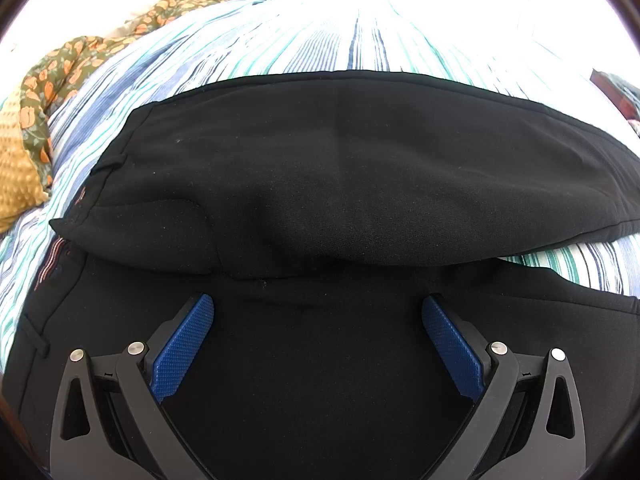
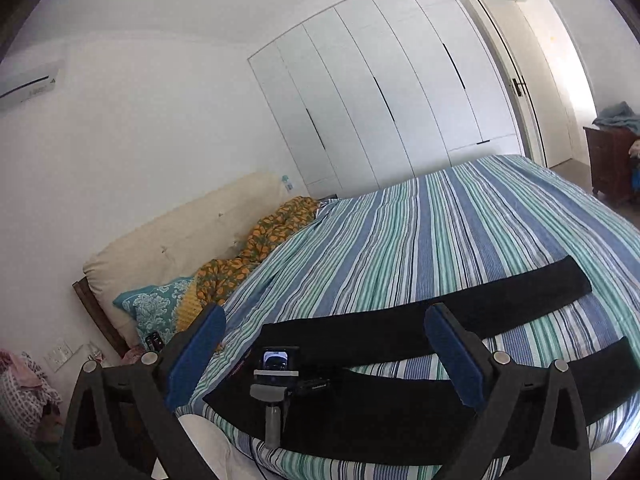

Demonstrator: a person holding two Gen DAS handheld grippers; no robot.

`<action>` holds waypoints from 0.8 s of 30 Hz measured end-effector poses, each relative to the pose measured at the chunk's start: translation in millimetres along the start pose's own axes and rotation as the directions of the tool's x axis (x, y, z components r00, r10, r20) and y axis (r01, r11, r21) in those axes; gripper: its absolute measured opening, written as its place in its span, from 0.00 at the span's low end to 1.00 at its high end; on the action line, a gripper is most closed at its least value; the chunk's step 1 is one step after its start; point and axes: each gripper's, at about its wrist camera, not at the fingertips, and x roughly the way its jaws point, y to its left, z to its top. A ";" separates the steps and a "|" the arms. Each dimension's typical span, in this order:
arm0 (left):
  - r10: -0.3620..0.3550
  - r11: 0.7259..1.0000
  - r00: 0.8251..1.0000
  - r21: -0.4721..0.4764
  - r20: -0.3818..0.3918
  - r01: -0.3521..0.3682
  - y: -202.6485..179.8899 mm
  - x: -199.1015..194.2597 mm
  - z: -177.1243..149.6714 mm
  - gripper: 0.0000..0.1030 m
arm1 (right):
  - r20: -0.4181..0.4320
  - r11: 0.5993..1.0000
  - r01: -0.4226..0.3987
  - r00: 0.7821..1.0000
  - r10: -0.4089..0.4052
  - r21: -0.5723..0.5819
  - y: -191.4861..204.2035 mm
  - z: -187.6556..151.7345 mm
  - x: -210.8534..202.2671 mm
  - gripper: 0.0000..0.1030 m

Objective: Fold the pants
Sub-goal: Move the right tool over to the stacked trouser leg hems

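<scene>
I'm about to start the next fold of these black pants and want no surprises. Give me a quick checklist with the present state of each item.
1. Left claw open, nothing pinched: ok.
2. Right claw open and empty, raised above the bed: ok.
3. Pants lying on the striped bedspread, both legs spread apart: ok.
4. Legs stacked on each other: not ok, a strip of bedspread shows between them.
5. Far leg smooth: ok, only shallow creases.
6. Hem ends aligned: cannot tell.
</scene>
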 end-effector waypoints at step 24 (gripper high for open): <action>0.008 1.000 1.000 0.003 0.002 -0.008 -6.4 -3.8 -3.9 1.00 | -0.384 0.952 0.257 0.906 -0.178 0.165 -160.1 -46.0 90.9 0.96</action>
